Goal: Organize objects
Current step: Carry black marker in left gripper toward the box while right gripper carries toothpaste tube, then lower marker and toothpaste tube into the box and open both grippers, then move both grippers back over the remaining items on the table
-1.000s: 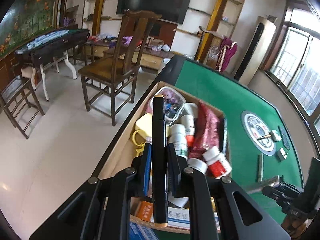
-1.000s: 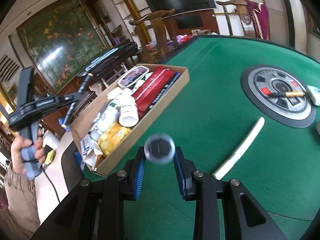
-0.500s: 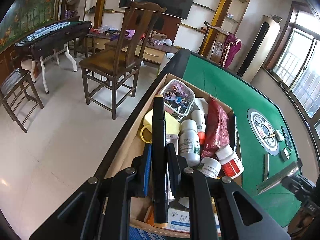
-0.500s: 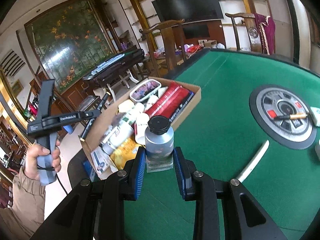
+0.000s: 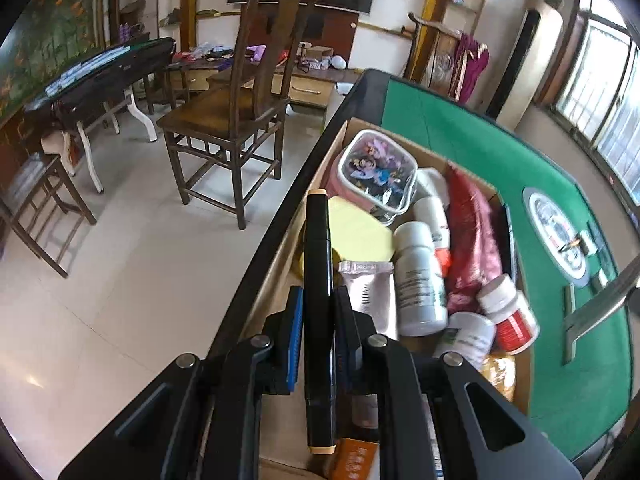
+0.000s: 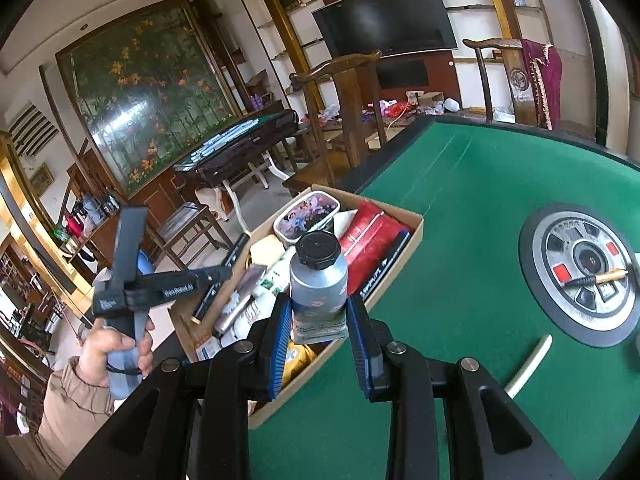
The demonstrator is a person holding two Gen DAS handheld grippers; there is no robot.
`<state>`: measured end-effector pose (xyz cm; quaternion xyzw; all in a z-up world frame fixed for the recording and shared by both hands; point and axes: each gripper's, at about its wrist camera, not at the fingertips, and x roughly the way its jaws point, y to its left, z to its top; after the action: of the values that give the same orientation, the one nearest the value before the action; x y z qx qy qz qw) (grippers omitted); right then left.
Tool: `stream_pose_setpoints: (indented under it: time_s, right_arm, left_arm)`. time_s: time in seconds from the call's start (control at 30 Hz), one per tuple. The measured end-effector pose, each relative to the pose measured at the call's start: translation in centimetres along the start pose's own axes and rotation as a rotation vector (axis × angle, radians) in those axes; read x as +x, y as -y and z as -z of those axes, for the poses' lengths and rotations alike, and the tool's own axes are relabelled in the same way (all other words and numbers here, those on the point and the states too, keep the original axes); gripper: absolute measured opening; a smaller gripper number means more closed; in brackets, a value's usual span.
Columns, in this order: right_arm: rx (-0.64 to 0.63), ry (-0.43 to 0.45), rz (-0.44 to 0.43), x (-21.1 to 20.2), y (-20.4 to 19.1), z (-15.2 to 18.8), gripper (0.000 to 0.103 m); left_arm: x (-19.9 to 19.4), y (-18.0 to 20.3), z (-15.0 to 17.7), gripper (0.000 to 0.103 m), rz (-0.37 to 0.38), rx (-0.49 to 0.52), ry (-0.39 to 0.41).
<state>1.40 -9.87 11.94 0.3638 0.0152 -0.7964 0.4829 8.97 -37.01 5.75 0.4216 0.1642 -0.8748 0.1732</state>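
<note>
My left gripper (image 5: 318, 314) is shut on a long black marker (image 5: 317, 280) with cream ends, held over the near left part of a cardboard box (image 5: 338, 138). The box holds several white bottles (image 5: 420, 276), a red pouch (image 5: 470, 240), a yellow lid (image 5: 358, 232) and a cartoon-print case (image 5: 376, 170). My right gripper (image 6: 320, 320) is shut on a silver tube with a black cap (image 6: 319, 280), held cap-up above the box's near corner (image 6: 416, 220). The left gripper also shows in the right wrist view (image 6: 208, 276), over the box's left side.
The box sits at the left edge of a green felt table (image 6: 460, 184). A round grey dial plate (image 6: 584, 264) carries a gold-tipped pen (image 6: 596, 278). A white stick (image 6: 528, 360) lies on the felt. A wooden chair (image 5: 240, 100) stands beyond the table edge.
My right gripper turned the silver tube upright and carried it left toward the box. My left gripper moved with the marker closer over the box.
</note>
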Motion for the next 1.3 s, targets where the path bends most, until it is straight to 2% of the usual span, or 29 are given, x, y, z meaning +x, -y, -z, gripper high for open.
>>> stream_pose_setpoints:
  time_s: [0.23, 0.53, 0.7, 0.73, 0.77, 0.8, 0.87, 1.0, 1.17, 1.3]
  right_arm:
    - [0.036, -0.011, -0.005, 1.5, 0.5, -1.4, 0.031]
    - [0.098, -0.092, -0.042, 5.5, 1.4, -2.4, 0.031]
    - [0.124, -0.130, -0.025, 8.2, 2.4, -3.3, 0.031]
    - [0.132, -0.137, -0.024, 8.7, 2.6, -3.4, 0.031]
    - [0.143, -0.147, -0.023, 9.4, 2.9, -3.6, 0.031]
    - [0.158, -0.155, -0.028, 10.1, 3.3, -3.7, 0.031]
    - [0.179, -0.174, -0.023, 11.3, 3.7, -3.8, 0.029]
    - [0.191, -0.196, 0.002, 12.9, 4.3, -3.5, 0.027]
    - [0.221, -0.151, -0.022, 11.9, 5.1, -3.2, 0.027]
    - [0.230, -0.099, -0.039, 9.0, 6.3, -2.7, 0.029]
  left_arm:
    - [1.2, 0.5, 0.4, 0.015, -0.024, 0.069, -0.064]
    - [0.9, 0.6, 1.2, 0.015, -0.051, 0.127, -0.135]
    - [1.0, 0.8, 1.5, 0.016, -0.063, 0.155, -0.161]
    - [0.8, 0.8, 1.4, 0.018, -0.055, 0.148, -0.153]
    - [0.8, 0.7, 1.2, 0.026, -0.048, 0.140, -0.147]
    - [0.6, 0.5, 1.1, 0.030, -0.033, 0.127, -0.136]
    - [0.1, 0.3, 1.1, 0.034, -0.014, 0.107, -0.115]
    - [-1.3, 0.8, 1.2, 0.060, 0.009, 0.097, -0.063]
    - [-3.9, 1.1, 0.7, 0.063, 0.027, 0.046, 0.031]
    - [-6.2, 1.4, 0.4, 0.073, 0.097, -0.017, 0.101]
